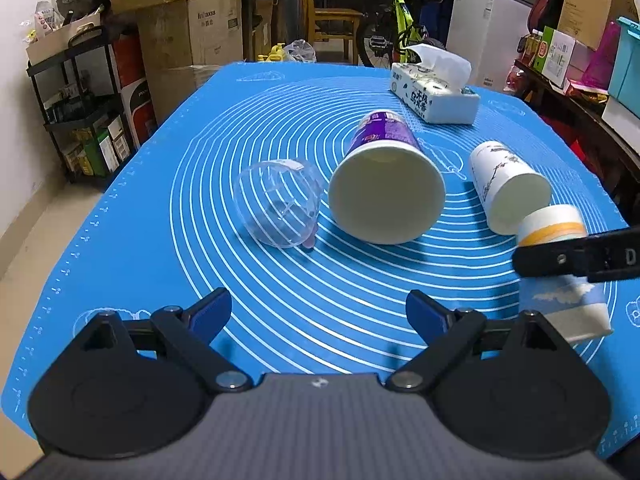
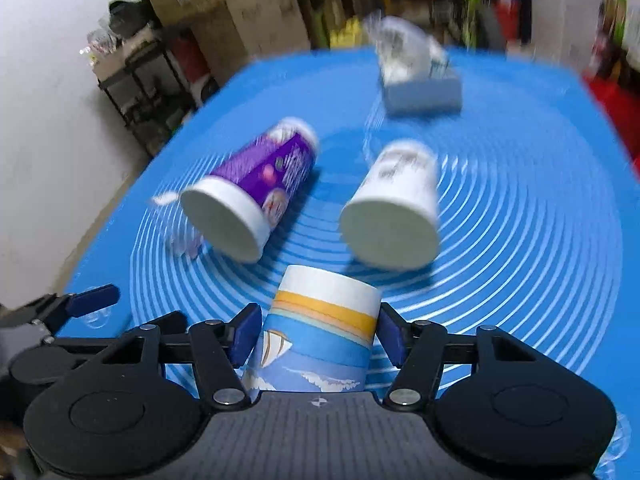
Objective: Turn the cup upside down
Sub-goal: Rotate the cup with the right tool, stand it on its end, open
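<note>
My right gripper (image 2: 316, 334) is shut on a paper cup with a blue sea and sailboat print and an orange band (image 2: 320, 336); its white base points away from me. The same cup (image 1: 560, 276) shows at the right edge of the left wrist view, held by the right gripper's black finger (image 1: 576, 258), base up and tilted, above the blue mat (image 1: 132, 208). My left gripper (image 1: 318, 312) is open and empty, low over the mat's near side. A purple paper cup (image 1: 384, 184), a white printed cup (image 1: 506, 186) and a clear plastic cup (image 1: 280, 204) lie on their sides.
A tissue box (image 1: 434, 94) sits at the mat's far right. Cardboard boxes (image 1: 192, 32), a black shelf rack (image 1: 80, 108), a bicycle (image 1: 400, 28) and a white freezer (image 1: 492, 28) stand beyond the table. A cluttered side table (image 1: 580, 92) is at the right.
</note>
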Demonstrator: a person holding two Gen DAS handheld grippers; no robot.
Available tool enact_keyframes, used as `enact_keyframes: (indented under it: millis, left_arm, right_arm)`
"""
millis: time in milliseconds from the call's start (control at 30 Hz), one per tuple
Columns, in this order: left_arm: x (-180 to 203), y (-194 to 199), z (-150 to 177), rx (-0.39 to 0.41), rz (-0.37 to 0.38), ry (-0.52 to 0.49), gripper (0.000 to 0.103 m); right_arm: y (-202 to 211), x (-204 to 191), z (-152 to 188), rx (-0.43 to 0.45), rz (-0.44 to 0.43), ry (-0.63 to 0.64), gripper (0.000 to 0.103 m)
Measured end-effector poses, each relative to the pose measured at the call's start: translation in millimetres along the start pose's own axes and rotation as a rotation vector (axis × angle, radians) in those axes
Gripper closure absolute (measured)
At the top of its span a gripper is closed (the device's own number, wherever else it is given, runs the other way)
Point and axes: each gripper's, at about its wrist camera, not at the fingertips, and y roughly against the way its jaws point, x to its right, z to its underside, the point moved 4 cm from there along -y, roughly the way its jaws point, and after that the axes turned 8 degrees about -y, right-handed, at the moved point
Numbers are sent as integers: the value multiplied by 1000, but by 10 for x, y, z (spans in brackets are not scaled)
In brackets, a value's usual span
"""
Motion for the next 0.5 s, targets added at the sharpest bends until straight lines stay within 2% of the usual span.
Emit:
enact_keyframes:
  millis: [100,233,300,400,500]
  left_arm:
    - [21,18,-11,4,3,5,10]
    - [70,59,-12,18,14,13,10]
    - [101,69,-7,25,28,20,10]
    - [171,70,4,25,48,19,10]
    - [231,102,12,31,58,7,10]
  right_arm:
    - [98,78,37,92,10,-1,38]
    - [314,75,137,325,96,103,38]
    - [356,110,200,414,114,125,38]
    - [317,176,303,489,157,169,38]
    - [206,202,413,512,214,243,37]
